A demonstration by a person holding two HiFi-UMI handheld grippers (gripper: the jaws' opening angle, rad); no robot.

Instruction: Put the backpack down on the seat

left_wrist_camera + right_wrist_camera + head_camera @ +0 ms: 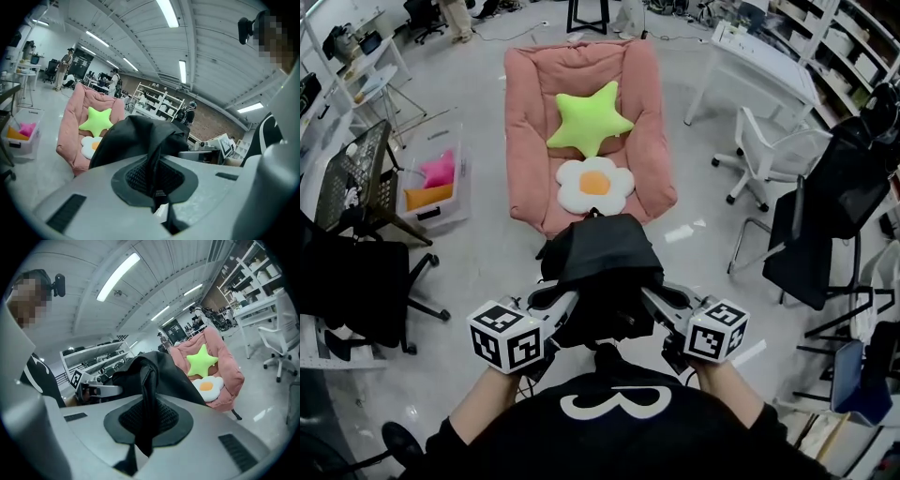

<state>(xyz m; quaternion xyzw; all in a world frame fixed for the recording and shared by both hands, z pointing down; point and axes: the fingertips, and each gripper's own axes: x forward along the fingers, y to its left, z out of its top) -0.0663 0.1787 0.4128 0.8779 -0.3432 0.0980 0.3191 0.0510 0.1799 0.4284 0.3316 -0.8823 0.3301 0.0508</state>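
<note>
A black backpack [602,272] hangs in the air between both grippers, just in front of the pink cushioned seat [525,131]. My left gripper [562,309] is shut on a black strap of the backpack [152,173]. On the other side my right gripper [654,305] is shut on another strap [145,404]. On the seat lie a green star pillow [588,119] and a white flower-shaped egg pillow [594,185]. The same seat shows in the left gripper view [70,122] and in the right gripper view [229,366], beyond the bag.
A clear bin [434,187] with pink and orange things stands left of the seat. Black office chairs [356,281] are at the left, a white chair [769,150] and a black chair [820,234] at the right. A white table [759,66] stands behind.
</note>
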